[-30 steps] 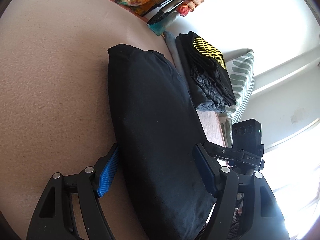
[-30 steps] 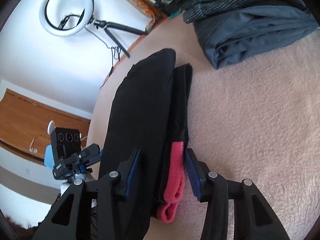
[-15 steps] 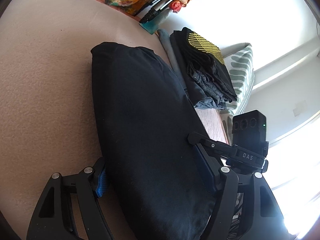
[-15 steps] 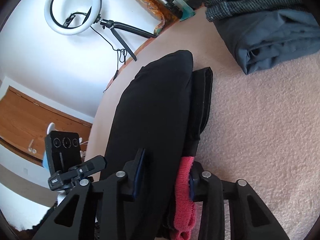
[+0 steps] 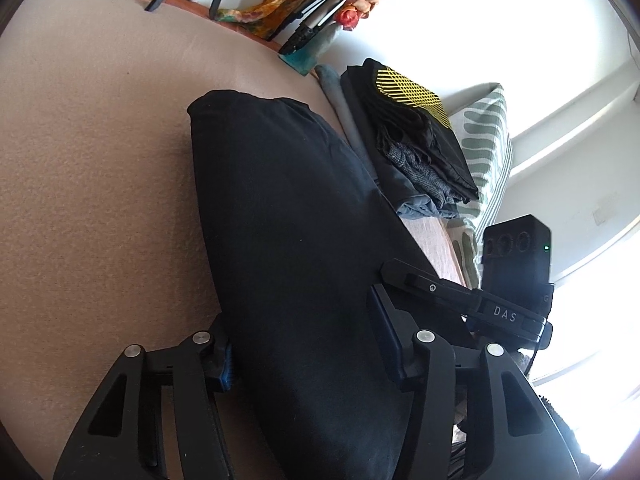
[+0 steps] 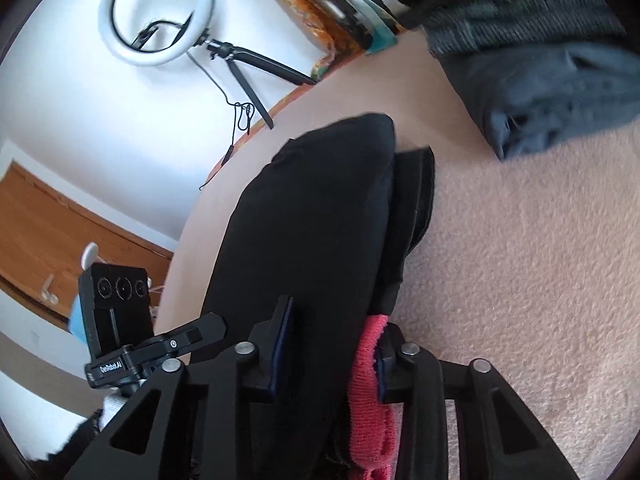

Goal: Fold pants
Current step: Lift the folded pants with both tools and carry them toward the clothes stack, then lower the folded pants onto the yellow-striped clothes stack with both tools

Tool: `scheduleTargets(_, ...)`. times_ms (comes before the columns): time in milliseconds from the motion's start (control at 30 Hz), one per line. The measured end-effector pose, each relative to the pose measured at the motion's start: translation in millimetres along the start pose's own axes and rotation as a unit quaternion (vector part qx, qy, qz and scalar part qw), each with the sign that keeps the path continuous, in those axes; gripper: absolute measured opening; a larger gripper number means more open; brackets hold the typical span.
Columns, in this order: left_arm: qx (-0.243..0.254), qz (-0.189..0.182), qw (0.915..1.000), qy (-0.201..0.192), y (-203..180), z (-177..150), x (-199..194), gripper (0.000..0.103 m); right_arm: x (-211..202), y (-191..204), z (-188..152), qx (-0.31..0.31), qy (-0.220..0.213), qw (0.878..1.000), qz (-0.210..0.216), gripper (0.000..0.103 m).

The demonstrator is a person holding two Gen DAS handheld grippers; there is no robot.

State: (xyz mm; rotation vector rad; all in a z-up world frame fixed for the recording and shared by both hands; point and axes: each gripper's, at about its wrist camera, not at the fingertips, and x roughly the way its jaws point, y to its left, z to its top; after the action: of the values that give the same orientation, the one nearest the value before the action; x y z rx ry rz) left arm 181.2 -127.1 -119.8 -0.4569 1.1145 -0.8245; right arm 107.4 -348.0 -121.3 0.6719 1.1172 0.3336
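The black pants (image 5: 280, 220) lie folded lengthwise on the pink blanket (image 5: 100, 180), running away from me. My left gripper (image 5: 300, 320) straddles their near end and its jaws are closing, with both pads pressed into the bundle of fabric. In the right wrist view the same pants (image 6: 312, 208) show a lower layer (image 6: 416, 200) sticking out on the right. My right gripper (image 6: 334, 320) is closing on the other near corner, and a red knit band (image 6: 366, 384) is squeezed against its right finger.
A stack of folded dark clothes (image 5: 412, 148) sits beyond the pants beside a green-striped pillow (image 5: 488, 132); the stack (image 6: 540, 80) fills the right wrist view's upper right. A ring light (image 6: 156, 12) on a tripod stands against the white wall.
Both grippers' jaws have narrowed from standing wide around the pants to pressing on them. The right gripper has slid forward over the fabric and the red band.
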Motion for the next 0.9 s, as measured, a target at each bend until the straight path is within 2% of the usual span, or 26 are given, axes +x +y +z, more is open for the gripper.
scheduleTargets(200, 0.035, 0.003, 0.9992, -0.017, -16.7, 1.6, -9.7, 0.047, -11.0, 36.8, 2.4, -0.068, -0.020, 0.997, -0.042, 0.020)
scheduleTargets(367, 0.071, 0.012, 0.9968, -0.034, -30.5, 3.1, -19.5, 0.046, -19.5, 58.4, -0.3, -0.111, -0.033, 0.992, -0.055, 0.017)
scheduleTargets(667, 0.107, 0.008, 0.9920, -0.067, -57.5, 12.3, -39.6, 0.045, -44.1, 86.5, 1.1, -0.152, -0.065, 0.984, -0.069, 0.016)
scheduleTargets(900, 0.135, -0.006, 0.9871, -0.086, -92.5, 38.4, -39.7, 0.045, -76.5, 97.2, 17.1, -0.173, -0.101, 0.977, -0.079, 0.016)
